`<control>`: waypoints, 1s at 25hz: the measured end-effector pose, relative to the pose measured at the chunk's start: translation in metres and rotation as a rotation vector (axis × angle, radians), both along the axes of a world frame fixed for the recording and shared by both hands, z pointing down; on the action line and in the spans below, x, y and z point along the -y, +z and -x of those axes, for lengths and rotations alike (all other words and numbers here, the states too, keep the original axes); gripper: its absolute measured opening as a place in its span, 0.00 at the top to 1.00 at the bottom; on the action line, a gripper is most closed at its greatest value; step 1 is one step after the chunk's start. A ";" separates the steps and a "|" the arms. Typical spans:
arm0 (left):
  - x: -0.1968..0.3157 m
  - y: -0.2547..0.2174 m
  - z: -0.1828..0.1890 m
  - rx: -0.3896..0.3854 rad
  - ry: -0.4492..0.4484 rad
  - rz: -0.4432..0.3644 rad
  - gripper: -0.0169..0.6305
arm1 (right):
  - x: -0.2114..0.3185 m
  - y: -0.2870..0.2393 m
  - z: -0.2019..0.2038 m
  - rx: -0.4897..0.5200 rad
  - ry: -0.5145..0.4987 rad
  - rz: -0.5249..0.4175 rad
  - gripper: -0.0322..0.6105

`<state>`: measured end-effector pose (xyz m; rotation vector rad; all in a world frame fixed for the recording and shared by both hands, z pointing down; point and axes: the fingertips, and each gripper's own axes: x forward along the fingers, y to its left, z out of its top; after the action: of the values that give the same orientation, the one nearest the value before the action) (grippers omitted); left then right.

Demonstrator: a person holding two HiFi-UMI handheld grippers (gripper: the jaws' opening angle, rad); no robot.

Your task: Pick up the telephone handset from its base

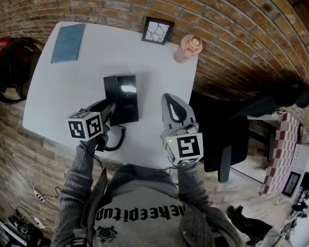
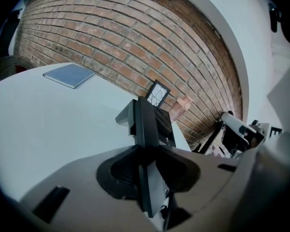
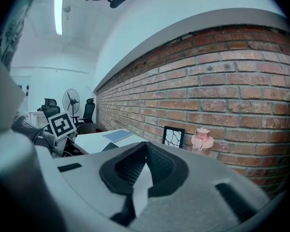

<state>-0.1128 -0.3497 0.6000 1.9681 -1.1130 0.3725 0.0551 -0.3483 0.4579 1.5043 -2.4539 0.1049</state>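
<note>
Left gripper (image 2: 146, 151) has its jaws closed on the handset (image 2: 144, 122), which stands edge-on between the pads and sticks out past the tips. So the grasp, the first part of the task, looks done. The handset is at the left side of the base (image 1: 126, 96), close against it. I judge that it is not clearly lifted yet, so raising it away from the base is left to do. The cord (image 1: 117, 138) curls just in front of the base, on the person's side, and it must follow the handset without dragging the base. The right gripper (image 1: 171, 101) hangs to the right of the base, apart from it, with jaws together and nothing between them.

Some things are hard to make out. In the head view the left gripper covers most of the handset, so I cannot tell if its lower end rests in the cradle. In the left gripper view the handset hides part of the base behind it. Where the cord joins the handset is not seen.
</note>
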 end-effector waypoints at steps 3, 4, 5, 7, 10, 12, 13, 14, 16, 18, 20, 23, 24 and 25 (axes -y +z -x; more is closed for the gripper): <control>-0.001 0.003 0.002 0.001 -0.008 0.015 0.81 | -0.001 -0.001 -0.003 -0.004 0.000 -0.003 0.94; -0.002 0.004 0.003 -0.003 -0.013 0.020 0.81 | -0.002 -0.002 -0.004 -0.003 0.001 -0.004 0.94; -0.001 0.004 0.004 -0.012 -0.019 0.023 0.81 | -0.002 -0.001 -0.005 -0.002 0.003 -0.005 0.94; 0.000 0.002 0.003 -0.033 -0.027 0.024 0.81 | -0.002 -0.001 -0.007 -0.001 0.008 -0.005 0.94; -0.001 0.003 0.004 -0.036 -0.030 0.025 0.81 | -0.004 -0.003 -0.007 -0.007 0.005 -0.008 0.94; -0.002 0.002 0.005 -0.020 -0.026 0.024 0.81 | -0.004 -0.003 -0.008 -0.011 0.006 -0.010 0.94; -0.001 0.001 0.005 -0.003 -0.021 0.024 0.81 | -0.004 -0.003 -0.008 -0.012 0.008 -0.010 0.94; 0.000 0.000 0.005 0.014 -0.017 0.024 0.81 | -0.003 -0.002 -0.010 -0.013 0.011 -0.009 0.94; 0.005 0.000 0.003 0.024 -0.009 0.025 0.80 | -0.001 0.001 -0.013 -0.014 0.021 -0.006 0.94; 0.005 0.005 0.003 0.009 -0.008 0.036 0.80 | 0.000 0.003 -0.015 -0.016 0.028 -0.004 0.94; 0.003 0.009 0.005 -0.047 -0.011 0.056 0.81 | -0.001 0.001 -0.015 -0.017 0.030 -0.006 0.94; 0.001 0.006 0.002 -0.111 -0.003 0.065 0.82 | -0.002 -0.002 -0.015 -0.017 0.030 -0.010 0.94; 0.000 0.006 0.001 -0.113 0.005 0.070 0.82 | -0.003 -0.001 -0.016 -0.016 0.032 -0.010 0.94; -0.002 0.006 0.000 -0.112 0.014 0.077 0.82 | -0.002 -0.001 -0.015 -0.017 0.032 -0.009 0.94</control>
<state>-0.1124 -0.3476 0.6061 1.9058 -1.0003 0.3035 0.0703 -0.3462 0.4565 1.5430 -2.4208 0.0868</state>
